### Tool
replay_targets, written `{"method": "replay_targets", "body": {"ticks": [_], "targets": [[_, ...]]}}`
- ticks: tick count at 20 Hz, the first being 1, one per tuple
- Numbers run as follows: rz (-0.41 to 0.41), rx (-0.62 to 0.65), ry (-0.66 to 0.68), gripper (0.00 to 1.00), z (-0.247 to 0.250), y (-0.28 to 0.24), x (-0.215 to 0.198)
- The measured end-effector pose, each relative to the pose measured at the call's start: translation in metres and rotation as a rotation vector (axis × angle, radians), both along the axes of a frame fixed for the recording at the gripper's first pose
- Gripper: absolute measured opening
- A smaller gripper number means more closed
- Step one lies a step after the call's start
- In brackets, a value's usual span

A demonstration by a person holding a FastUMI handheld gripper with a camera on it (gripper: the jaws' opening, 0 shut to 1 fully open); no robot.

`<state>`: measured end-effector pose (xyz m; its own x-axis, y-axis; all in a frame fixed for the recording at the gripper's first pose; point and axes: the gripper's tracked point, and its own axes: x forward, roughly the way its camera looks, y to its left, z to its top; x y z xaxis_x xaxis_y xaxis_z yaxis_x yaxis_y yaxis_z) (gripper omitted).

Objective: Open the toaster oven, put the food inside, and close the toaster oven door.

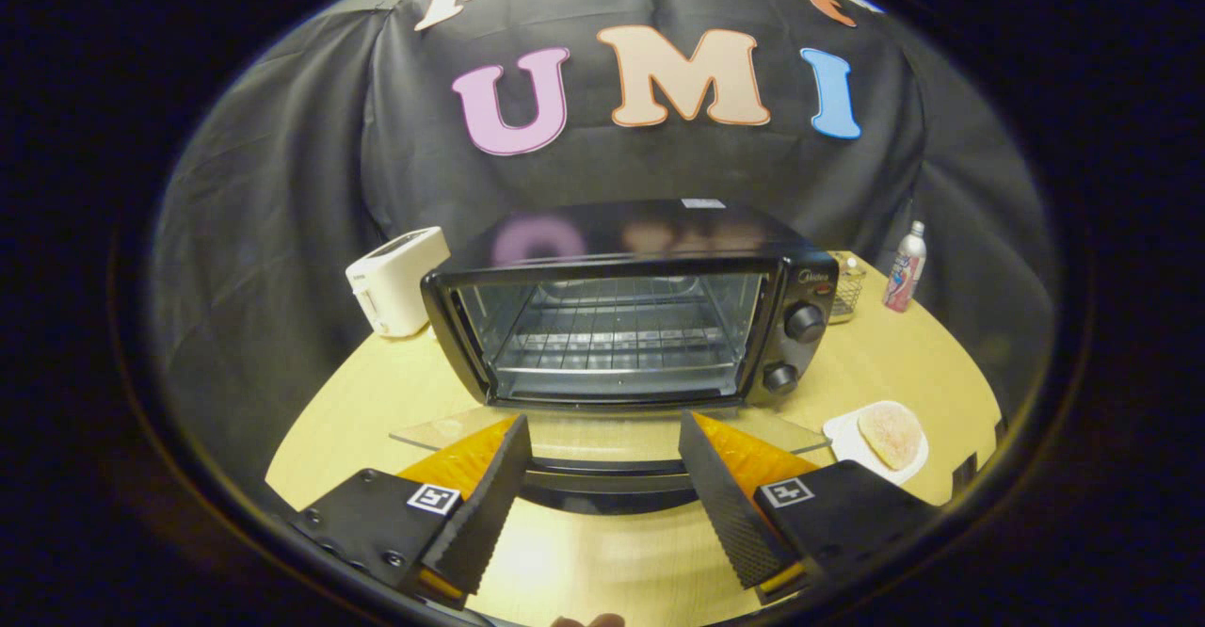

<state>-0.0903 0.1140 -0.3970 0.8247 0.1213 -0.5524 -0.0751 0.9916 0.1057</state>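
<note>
At left a white toaster (395,281) stands beside the toaster oven (631,302), whose glass door (602,434) lies open before my spread, empty gripper (602,462). The food (891,434) waits on its plate (844,439), lower right; I might clip the door reaching over. Round wooden table (904,363), bottle (904,269) beyond.

Black toaster oven (626,302) sits mid-table, glass door (602,439) dropped flat toward the near side, wire rack bare inside. Food (891,433), a pale round slice, lies on a white plate (847,443) near right of it.
</note>
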Motion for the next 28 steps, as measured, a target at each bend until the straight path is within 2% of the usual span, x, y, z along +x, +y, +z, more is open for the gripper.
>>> {"method": "replay_targets", "body": {"ticks": [3,7,16,25,28], "targets": [[0.004,-0.013,0.038,0.99,-0.018,-0.001,-0.018],[-0.003,0.001,0.078,0.99,-0.036,-0.001,-0.023],[0.032,-0.050,0.187,0.99,-0.085,0.005,-0.038],[0.028,-0.036,0.176,0.99,-0.078,0.007,-0.032],[-0.019,-0.039,0.127,0.99,-0.056,-0.011,-0.019]]}}
